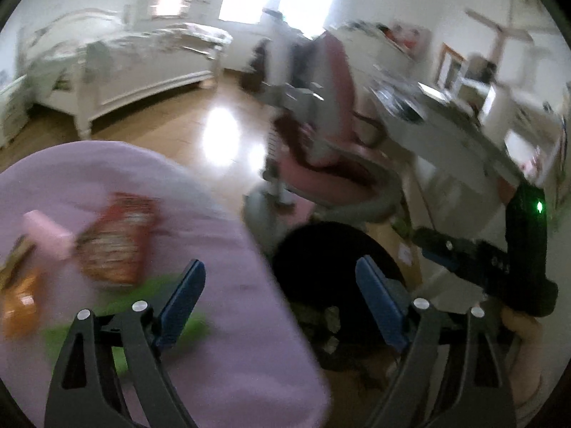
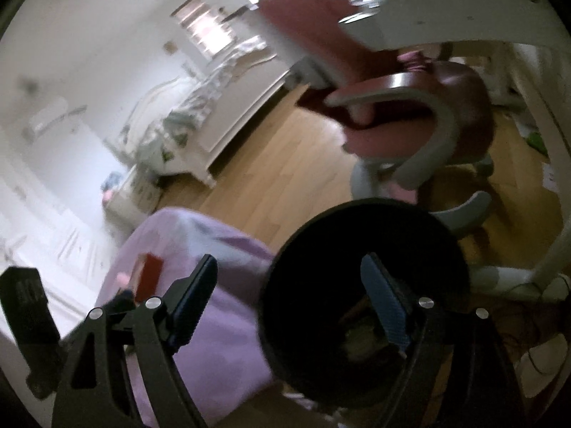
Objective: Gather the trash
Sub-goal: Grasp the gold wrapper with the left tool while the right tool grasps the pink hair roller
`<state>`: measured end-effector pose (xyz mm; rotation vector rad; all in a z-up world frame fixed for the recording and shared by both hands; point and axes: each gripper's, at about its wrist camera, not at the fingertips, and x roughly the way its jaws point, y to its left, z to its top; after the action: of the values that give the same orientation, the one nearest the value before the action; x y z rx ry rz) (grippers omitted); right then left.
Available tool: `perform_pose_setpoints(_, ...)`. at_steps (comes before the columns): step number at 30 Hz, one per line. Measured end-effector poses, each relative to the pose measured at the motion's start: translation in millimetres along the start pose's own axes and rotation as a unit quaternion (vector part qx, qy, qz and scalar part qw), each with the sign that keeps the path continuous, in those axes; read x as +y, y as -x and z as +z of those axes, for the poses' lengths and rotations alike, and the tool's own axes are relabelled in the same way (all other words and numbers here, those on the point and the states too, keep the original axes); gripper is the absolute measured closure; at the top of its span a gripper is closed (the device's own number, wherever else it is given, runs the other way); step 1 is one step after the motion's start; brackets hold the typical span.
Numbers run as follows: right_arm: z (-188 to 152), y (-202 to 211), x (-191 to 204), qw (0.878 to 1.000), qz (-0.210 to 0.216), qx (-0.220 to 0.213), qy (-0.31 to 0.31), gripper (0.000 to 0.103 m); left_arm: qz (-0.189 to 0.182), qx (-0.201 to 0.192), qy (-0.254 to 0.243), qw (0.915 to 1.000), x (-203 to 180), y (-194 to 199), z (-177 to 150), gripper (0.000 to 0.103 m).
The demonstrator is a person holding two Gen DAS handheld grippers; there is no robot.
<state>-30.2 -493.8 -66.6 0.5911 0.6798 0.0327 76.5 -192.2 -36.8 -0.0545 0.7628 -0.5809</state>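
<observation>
A lilac-covered surface (image 1: 221, 321) holds trash: a red snack packet (image 1: 117, 239), a pink wrapper (image 1: 46, 232), an orange packet (image 1: 19, 303) and a green wrapper (image 1: 117, 306). My left gripper (image 1: 282, 306) is open and empty, its left finger over the green wrapper, its right finger over a black bin (image 1: 342, 285) on the floor. My right gripper (image 2: 289, 306) is open and empty above the black bin (image 2: 364, 303), which holds some trash. The red packet (image 2: 148, 276) shows on the lilac cover (image 2: 214, 321). The view is blurred.
A pink and grey swivel chair (image 1: 321, 135) stands beyond the bin, beside a white desk (image 1: 456, 132). A white bed (image 1: 125, 67) is across the wooden floor (image 1: 171, 125). The other gripper's body (image 1: 524, 249) is at the right.
</observation>
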Motion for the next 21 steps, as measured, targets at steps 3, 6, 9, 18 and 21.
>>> perform_pose_setpoints(3,-4,-13,35,0.999,0.02,0.02,0.037,0.021,0.019,-0.028,0.035,0.9988,50,27,-1,0.017)
perform_pose_setpoints(6,-7,-26,71,0.995,0.044,0.036,0.076,0.021,0.055,-0.039,0.069,0.9953,103,48,-1,0.017)
perform_pose_setpoints(9,-11,-42,116,0.989,0.072,0.057,0.119,0.021,0.097,-0.031,0.084,0.9913,156,60,-3,0.018)
perform_pose_setpoints(18,-19,-107,259,0.951,0.13,0.114,0.258,0.029,0.123,0.055,0.036,0.9902,231,34,-8,0.045)
perform_pose_setpoints(21,-21,-140,296,0.938,0.122,0.136,0.296,0.033,0.117,0.065,0.011,0.9909,233,26,-4,0.045)
